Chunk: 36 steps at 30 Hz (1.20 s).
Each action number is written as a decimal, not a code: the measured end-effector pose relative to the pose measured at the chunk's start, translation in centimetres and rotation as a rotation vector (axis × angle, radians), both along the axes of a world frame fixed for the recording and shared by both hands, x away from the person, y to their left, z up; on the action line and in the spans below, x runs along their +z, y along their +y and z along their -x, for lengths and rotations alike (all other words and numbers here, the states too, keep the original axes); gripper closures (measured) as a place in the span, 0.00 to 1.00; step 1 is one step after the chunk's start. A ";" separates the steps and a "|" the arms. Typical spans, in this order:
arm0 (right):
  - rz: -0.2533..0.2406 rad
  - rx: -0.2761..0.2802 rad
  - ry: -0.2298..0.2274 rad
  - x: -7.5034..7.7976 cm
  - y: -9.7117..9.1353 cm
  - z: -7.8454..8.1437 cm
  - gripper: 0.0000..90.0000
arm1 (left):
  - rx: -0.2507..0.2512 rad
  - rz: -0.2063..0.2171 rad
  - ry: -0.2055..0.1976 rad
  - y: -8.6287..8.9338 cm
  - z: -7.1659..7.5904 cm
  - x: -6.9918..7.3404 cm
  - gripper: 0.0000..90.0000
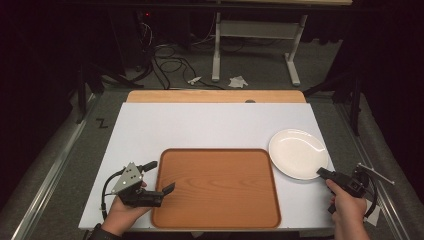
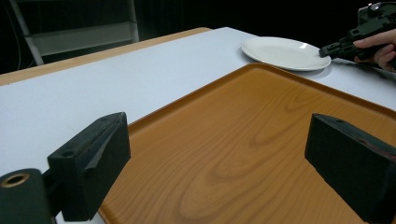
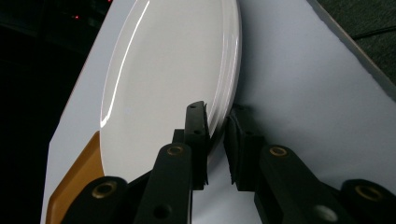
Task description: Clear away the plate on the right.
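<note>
A white plate [image 1: 298, 152] lies on the white tabletop to the right of a brown wooden tray [image 1: 215, 185]. My right gripper [image 1: 321, 173] reaches in from the plate's near right side. In the right gripper view its jaws [image 3: 217, 135] pinch the plate's rim [image 3: 219, 116], one pad above and one below. My left gripper [image 1: 161, 176] is at the tray's left edge with its jaws wide apart. In the left gripper view its gap [image 2: 219, 158] holds nothing; beyond it are the tray [image 2: 243, 140], the plate [image 2: 285, 51] and the right gripper [image 2: 327, 50].
The white tabletop [image 1: 200, 125] has a strip of wooden table edge [image 1: 215, 96] at the back. Beyond it the floor carries cables [image 1: 170, 65], a metal stand [image 1: 255, 35] and scraps of paper [image 1: 238, 81]. Metal rails run along both sides of the table.
</note>
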State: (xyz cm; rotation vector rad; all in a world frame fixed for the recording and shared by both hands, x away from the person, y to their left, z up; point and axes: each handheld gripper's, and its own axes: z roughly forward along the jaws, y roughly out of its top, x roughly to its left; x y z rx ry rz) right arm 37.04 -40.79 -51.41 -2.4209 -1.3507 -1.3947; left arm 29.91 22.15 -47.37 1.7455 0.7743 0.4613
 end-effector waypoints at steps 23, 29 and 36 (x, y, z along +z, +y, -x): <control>0.006 0.017 0.005 0.0 0.0 -0.1 0.91 | 0.000 -0.021 -0.009 -0.1 0.2 0.1 0.09; -0.044 -0.009 0.005 -0.3 -0.2 -0.1 0.93 | -0.008 -0.039 -0.009 -0.4 0.2 0.0 0.09; -0.070 -0.014 -0.026 -0.1 -0.6 0.0 0.95 | -0.010 -0.047 -0.010 -0.4 0.2 0.0 0.09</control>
